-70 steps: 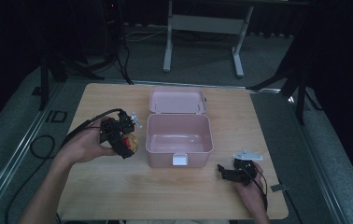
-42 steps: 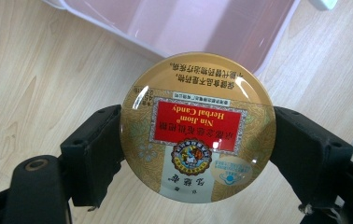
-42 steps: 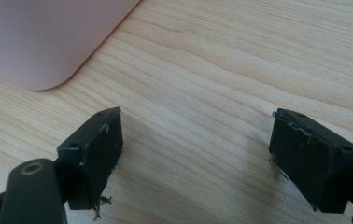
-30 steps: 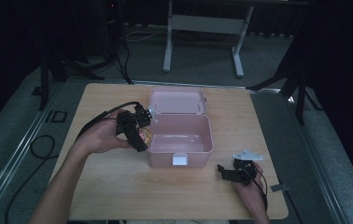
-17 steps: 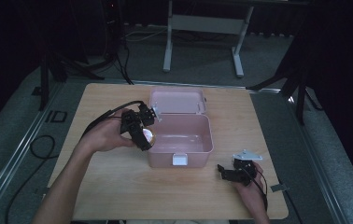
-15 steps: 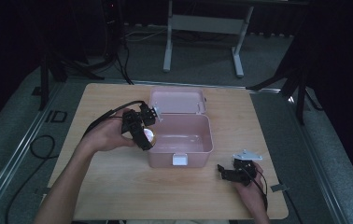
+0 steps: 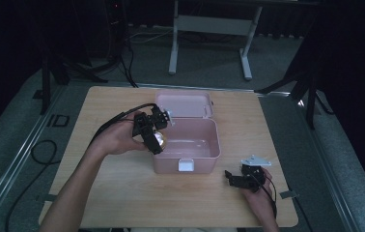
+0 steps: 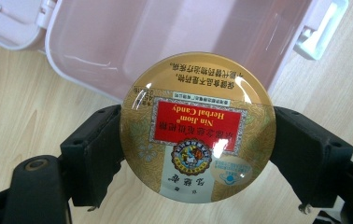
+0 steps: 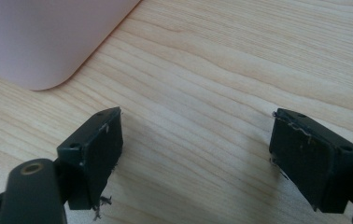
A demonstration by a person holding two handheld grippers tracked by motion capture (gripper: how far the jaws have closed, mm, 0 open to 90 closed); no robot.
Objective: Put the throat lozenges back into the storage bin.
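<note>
The left tool (image 8: 198, 149) pinches a round gold candy tin (image 8: 198, 127) by its rim, one jaw on each side, its red label reading "Nin Jiom Herbal Candy" upside down. In the high view the tin (image 7: 159, 140) hangs at the left wall of an open pink box (image 7: 204, 155), which sits near the middle of the surface (image 7: 113, 193); its lid (image 7: 183, 104) lies back toward the far edge. The right tool (image 7: 232, 178), jaws spread wide with nothing between them, rests low near the surface's front right corner, just right of the box's rounded corner (image 9: 39, 42).
</note>
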